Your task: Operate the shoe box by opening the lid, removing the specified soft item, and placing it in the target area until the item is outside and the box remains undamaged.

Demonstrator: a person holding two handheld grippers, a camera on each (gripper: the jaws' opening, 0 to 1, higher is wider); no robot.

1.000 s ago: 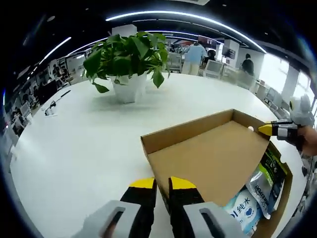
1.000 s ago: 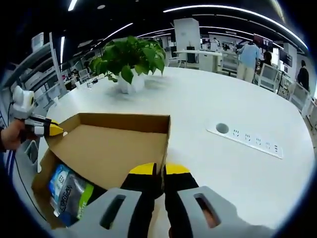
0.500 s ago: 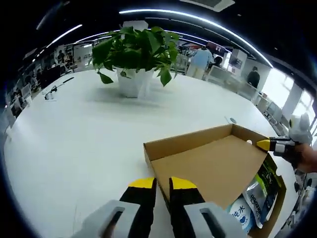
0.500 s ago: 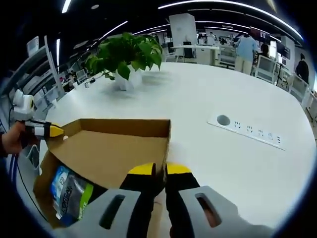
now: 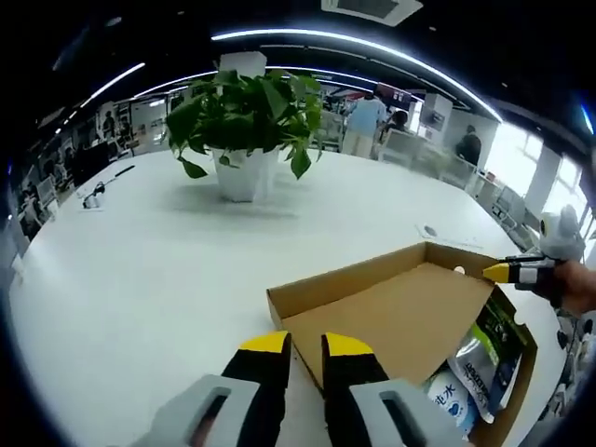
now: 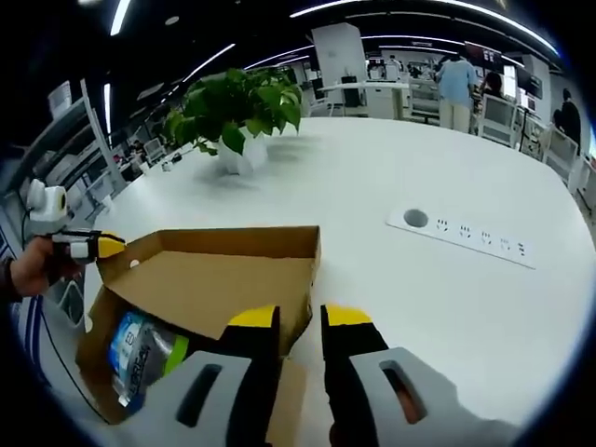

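The brown cardboard shoe box (image 5: 523, 372) lies on a white table with its lid (image 5: 391, 312) lifted. Soft packets (image 5: 480, 358), white, blue and green, show under the lid. My left gripper (image 5: 306, 346) is shut on the lid's near corner edge. The right gripper's yellow tip (image 5: 501, 271) sits at the lid's far corner. In the right gripper view the lid (image 6: 214, 284) stands raised over the packets (image 6: 140, 349). My right gripper (image 6: 300, 321) is beside the lid's corner with its jaws parted, and the left gripper (image 6: 104, 247) holds the opposite corner.
A potted green plant (image 5: 244, 121) (image 6: 237, 112) stands further back on the white table (image 5: 140, 270). A socket strip (image 6: 466, 244) is set into the table to the right of the box. People stand far off in the office.
My right gripper's jaws have spread apart from their earlier closed hold at the lid corner. The left gripper keeps its hold. Both views have shifted a little.
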